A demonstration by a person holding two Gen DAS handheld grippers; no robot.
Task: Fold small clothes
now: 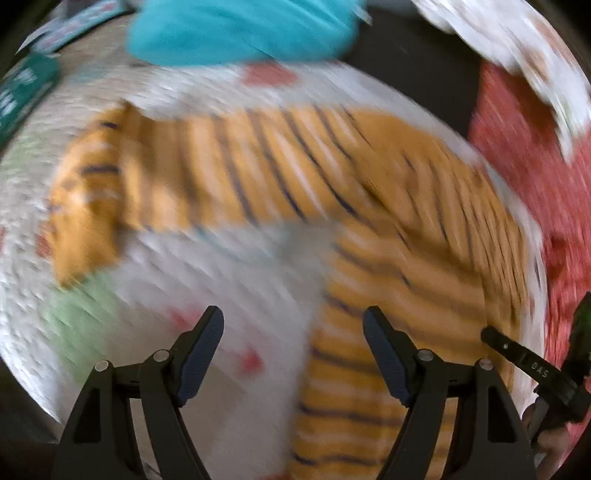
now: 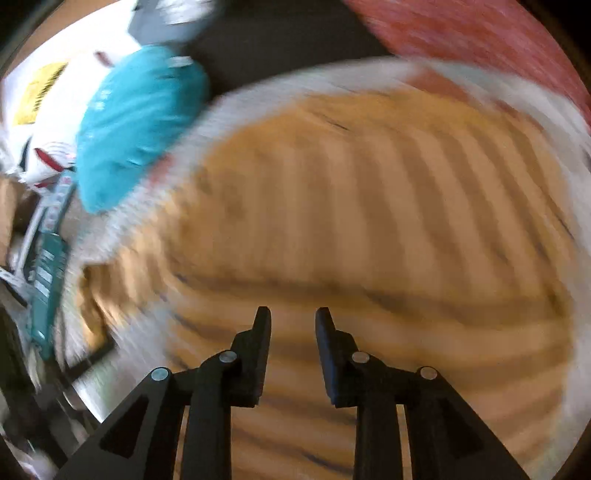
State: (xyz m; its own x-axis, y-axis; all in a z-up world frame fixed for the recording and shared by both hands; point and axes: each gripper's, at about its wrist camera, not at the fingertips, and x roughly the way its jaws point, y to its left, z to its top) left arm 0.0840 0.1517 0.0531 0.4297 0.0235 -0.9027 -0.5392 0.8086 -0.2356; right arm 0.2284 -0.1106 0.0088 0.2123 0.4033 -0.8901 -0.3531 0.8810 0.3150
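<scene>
The orange striped garment [image 1: 280, 173] lay spread on a white patterned cloth [image 1: 207, 295], seen through heavy blur in both wrist views. In the left view it formed a bent shape: one long band ran across the frame from left to right, and a second part dropped from its right end down toward the camera, passing under the right-hand finger. Its long axis therefore lay crosswise to the left gripper [image 1: 293, 325], whose jaws stood spread wide with nothing between them; the gripper hung over the white cloth at the inner corner of that bend, the garment ahead and to its right. In the right view the same garment [image 2: 369, 206] filled most of the frame, its stripes running away from the camera. The right gripper [image 2: 293, 321] hung directly over it, jaws parted by a narrow gap with no fabric visibly caught between them. Whether either gripper touched the fabric could not be told. Judged from this, the right hand was the nearer to the garment. Outward lay a teal garment [image 1: 240, 29] beyond the far edge and a red garment [image 1: 535, 166] to the right.
</scene>
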